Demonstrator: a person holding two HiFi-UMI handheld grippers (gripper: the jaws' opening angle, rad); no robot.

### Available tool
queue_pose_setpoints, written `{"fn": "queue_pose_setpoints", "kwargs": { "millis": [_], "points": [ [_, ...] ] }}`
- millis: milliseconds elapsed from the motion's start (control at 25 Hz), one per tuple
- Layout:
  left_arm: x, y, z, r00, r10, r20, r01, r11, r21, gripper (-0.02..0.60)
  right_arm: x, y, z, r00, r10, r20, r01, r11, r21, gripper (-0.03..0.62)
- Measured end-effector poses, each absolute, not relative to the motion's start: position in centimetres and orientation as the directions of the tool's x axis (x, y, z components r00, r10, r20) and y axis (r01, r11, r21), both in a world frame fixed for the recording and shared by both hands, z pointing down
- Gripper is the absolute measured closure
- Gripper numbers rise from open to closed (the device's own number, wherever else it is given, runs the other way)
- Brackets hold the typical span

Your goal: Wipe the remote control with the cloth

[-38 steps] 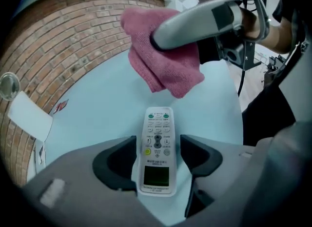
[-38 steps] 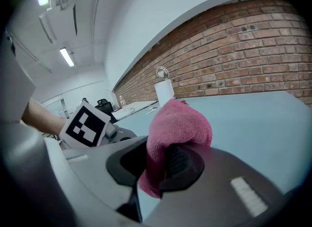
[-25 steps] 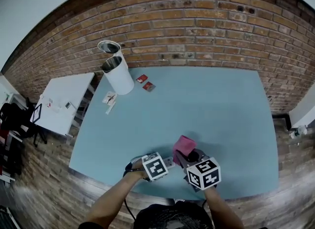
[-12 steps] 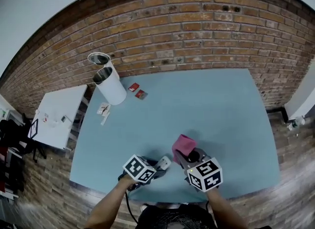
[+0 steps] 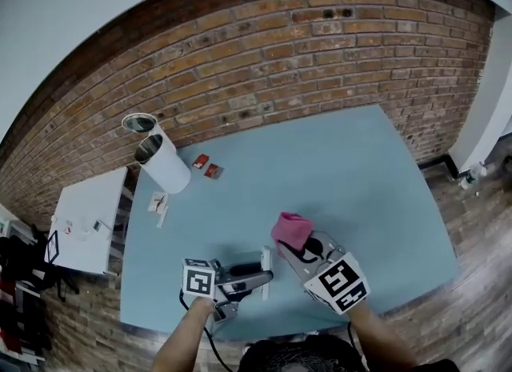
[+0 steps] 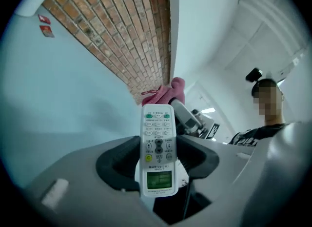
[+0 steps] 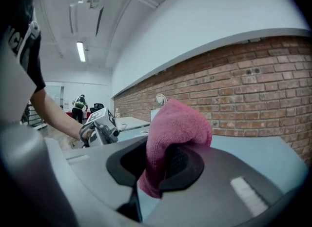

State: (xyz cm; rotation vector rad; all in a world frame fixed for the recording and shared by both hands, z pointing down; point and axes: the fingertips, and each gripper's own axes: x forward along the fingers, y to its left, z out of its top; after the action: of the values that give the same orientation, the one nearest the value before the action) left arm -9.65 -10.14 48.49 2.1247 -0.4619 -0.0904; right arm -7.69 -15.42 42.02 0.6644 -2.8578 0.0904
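Observation:
My left gripper (image 5: pixel 254 273) is shut on a white remote control (image 6: pixel 158 138) and holds it above the blue table's (image 5: pixel 344 170) near edge. The remote's buttons and small green display face the left gripper view, its far end toward the cloth. Just to the right, my right gripper (image 5: pixel 304 250) is shut on a bunched pink cloth (image 5: pixel 291 230). That cloth bulges over the jaws in the right gripper view (image 7: pixel 178 133). In the left gripper view the pink cloth (image 6: pixel 165 92) hangs just beyond the remote's tip, not touching it.
Two white cylindrical bins (image 5: pixel 160 161) stand at the table's far left, with small red packets (image 5: pixel 206 166) and a label (image 5: pixel 157 202) beside them. A white side table (image 5: pixel 84 222) stands off the left edge. A brick wall (image 5: pixel 264 66) runs behind.
Both grippers have risen from near the table top. The left one rolled and swung so the remote now points toward the cloth. The cloth stayed in the right jaws.

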Motion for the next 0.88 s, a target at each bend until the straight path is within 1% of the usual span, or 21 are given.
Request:
{"fn": "queue_pose_setpoints", "kwargs": {
  "millis": [80,160,280,400,560,880],
  "points": [
    [-9.1,-10.4,46.7,0.936,-0.352,-0.02,-0.172,-0.505,0.846,0.342,-7.8,-15.1,40.4,-0.887,-0.425,0.179,-0.422,0.905,0.057,0.531],
    [-8.5,-10.5,45.4,0.933,-0.341,-0.113,-0.08,-0.504,0.86,0.342,-8.1,-14.8,39.4,-0.892,-0.423,0.161,-0.407,0.905,0.126,0.531],
    [-7.8,-10.2,44.6,0.925,-0.32,-0.206,0.031,-0.476,0.879,0.342,-8.4,-14.4,39.1,-0.883,-0.434,0.178,-0.4,0.895,0.198,0.531],
    [-7.8,-10.7,43.7,0.888,-0.354,-0.293,0.11,-0.456,0.883,0.342,-8.7,-14.3,39.0,-0.879,-0.443,0.176,-0.404,0.888,0.221,0.531],
    [-8.8,-11.6,43.5,0.834,-0.427,-0.349,0.151,-0.432,0.889,0.342,-8.9,-14.4,39.4,-0.877,-0.448,0.174,-0.405,0.884,0.235,0.531],
    [-10.0,-12.7,43.6,0.781,-0.511,-0.358,0.128,-0.431,0.893,0.342,-9.8,-13.9,39.7,-0.889,-0.417,0.189,-0.369,0.897,0.243,0.531]
  ]
}}
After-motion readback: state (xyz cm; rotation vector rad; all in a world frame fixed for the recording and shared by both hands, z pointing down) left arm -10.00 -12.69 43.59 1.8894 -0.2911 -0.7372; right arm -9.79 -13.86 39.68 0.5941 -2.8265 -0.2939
